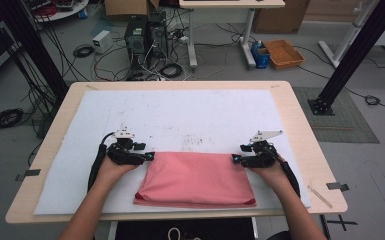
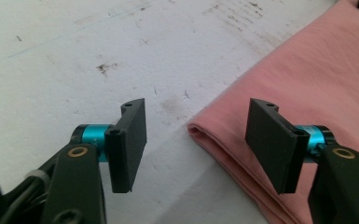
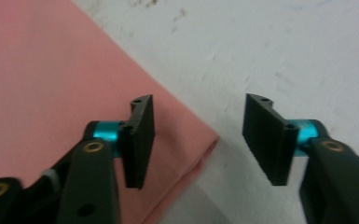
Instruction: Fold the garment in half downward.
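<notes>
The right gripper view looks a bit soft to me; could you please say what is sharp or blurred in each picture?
Right gripper view: cloth and mat blurred, fingers fairly sharp. Left gripper view: crisper, mat stains readable, fingers shadowing the mat. High view: evenly lit, no glare.

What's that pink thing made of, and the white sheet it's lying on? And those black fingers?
The pink cloth looks like soft matte knit fabric, perhaps cotton: it folds into rounded layered edges. The white sheet seems a dull, stiff mat, maybe foam board or painted board, scuffed and stained. The left gripper and right gripper have matte black fingers, probably plastic, ribbed on the right one, with turquoise metal-looking collars.
</notes>
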`<state>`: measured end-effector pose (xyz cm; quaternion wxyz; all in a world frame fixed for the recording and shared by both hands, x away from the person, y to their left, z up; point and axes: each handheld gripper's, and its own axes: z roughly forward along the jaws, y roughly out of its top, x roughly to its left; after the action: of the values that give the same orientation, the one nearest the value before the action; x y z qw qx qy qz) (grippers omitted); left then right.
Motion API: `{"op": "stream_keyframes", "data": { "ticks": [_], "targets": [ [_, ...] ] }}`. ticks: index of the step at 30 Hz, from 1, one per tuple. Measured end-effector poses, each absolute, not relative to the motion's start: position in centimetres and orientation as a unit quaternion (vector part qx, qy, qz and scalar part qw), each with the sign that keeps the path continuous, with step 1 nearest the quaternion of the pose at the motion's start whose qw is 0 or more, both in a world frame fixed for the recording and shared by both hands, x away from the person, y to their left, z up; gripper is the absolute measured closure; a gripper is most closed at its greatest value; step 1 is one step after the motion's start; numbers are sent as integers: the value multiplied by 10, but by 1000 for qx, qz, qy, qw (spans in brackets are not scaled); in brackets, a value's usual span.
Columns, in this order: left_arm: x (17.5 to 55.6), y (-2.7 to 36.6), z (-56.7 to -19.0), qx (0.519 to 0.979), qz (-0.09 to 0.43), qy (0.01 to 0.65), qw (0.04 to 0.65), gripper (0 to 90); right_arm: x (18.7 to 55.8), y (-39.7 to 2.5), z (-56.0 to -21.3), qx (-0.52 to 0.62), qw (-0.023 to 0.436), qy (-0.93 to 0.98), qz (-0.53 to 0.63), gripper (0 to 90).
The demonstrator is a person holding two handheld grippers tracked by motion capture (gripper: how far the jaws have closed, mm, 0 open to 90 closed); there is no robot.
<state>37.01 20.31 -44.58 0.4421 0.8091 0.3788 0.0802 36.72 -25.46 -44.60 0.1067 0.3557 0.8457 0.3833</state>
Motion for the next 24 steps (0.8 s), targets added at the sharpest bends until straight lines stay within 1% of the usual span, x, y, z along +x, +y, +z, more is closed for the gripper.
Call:
{"op": "stream_keyframes", "data": {
  "ticks": [2, 4, 6, 8, 10, 12, 14, 15, 16, 19, 24],
  "targets": [
    [370, 202, -447, 813, 77, 377, 438, 411, 365, -254, -449, 353, 114, 847, 382, 537],
    [370, 199, -450, 817, 71, 377, 430, 437, 364, -258, -448, 355, 112, 845, 384, 615],
    [369, 198, -449, 819, 82, 374, 426, 472, 362, -261, -449, 353, 108, 845, 387, 672],
    [369, 197, -450, 820, 70, 371, 430, 548, 360, -263, -450, 352, 107, 844, 390, 720],
    [367, 194, -449, 827, 87, 363, 421, 604, 360, -263, -449, 347, 106, 845, 392, 783],
    [365, 192, -449, 832, 80, 353, 420, 700, 359, -262, -449, 342, 112, 848, 390, 819],
    [364, 191, -449, 835, 87, 349, 416, 763, 358, -261, -448, 339, 113, 850, 388, 834],
    [363, 190, -449, 833, 82, 348, 422, 819, 358, -260, -448, 337, 115, 850, 388, 842],
    [362, 190, -449, 831, 83, 350, 424, 833, 358, -260, -447, 335, 117, 851, 388, 846],
    [362, 191, -448, 832, 90, 345, 424, 848, 358, -260, -445, 330, 124, 850, 391, 851],
    [363, 197, -441, 820, 97, 349, 444, 852, 362, -257, -438, 321, 137, 853, 388, 853]
  ]
}}
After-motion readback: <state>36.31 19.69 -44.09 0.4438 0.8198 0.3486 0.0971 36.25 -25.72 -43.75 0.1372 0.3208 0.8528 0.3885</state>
